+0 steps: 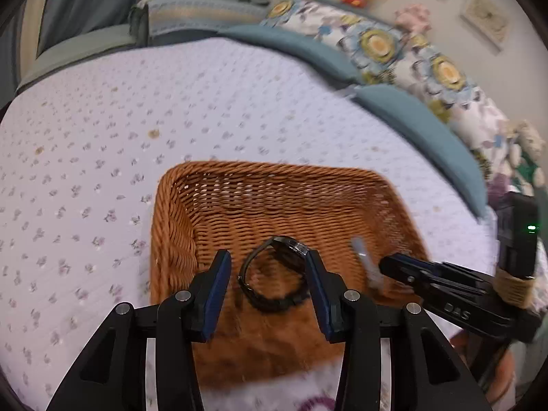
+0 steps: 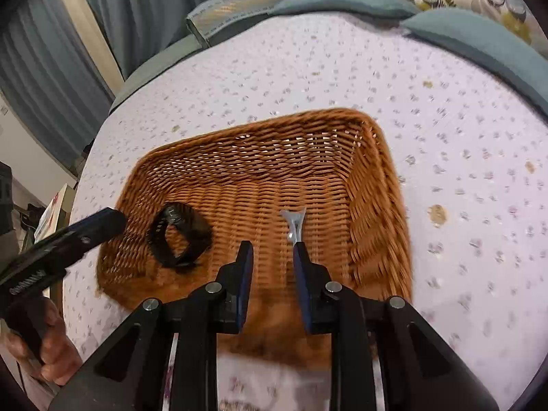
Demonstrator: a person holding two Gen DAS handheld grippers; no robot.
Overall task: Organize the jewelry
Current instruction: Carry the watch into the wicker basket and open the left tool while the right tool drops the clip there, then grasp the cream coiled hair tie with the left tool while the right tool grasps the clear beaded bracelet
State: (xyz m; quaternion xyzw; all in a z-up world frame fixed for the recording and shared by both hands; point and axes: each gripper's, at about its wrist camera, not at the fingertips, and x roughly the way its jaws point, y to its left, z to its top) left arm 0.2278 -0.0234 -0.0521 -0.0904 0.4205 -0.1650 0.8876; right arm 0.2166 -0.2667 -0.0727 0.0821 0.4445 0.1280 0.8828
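While both grippers point down into it, the bed point(image 1: 102, 120), covered by a pale quilted spread printed with small flowers, fills most of each view, with a teal blanket point(image 1: 428, 130) and a floral pillow point(image 1: 394, 51) along its far edge beyond the left gripper. On the spread, directly ahead of both grippers, sits the wicker basket point(image 1: 274, 188), brown and rectangular, its near rim passing beneath the fingers of each. The left gripper point(image 1: 269, 272) stands released: its blue-padded jaws are spread apart, and the black watch point(image 1: 272, 274) lies between them on the basket floor, its band closed into a loop, the case end close against the right-hand pad; whether it touches that pad cannot be told. In the right wrist view the watch lies to the left of the right gripper point(image 2: 272, 250), near the basket's left wall, with the left gripper's finger reaching in just beside it. The right gripper's jaws stand slightly parted, no pad pressing on anything. A small silver hair clip point(image 2: 294, 222) lies on the basket floor just ahead of the right-hand fingertip, its forked end pointing away; contact with that fingertip cannot be settled. At the lower left of the right wrist view, a hand point(image 2: 51, 346) grips the left gripper's handle.
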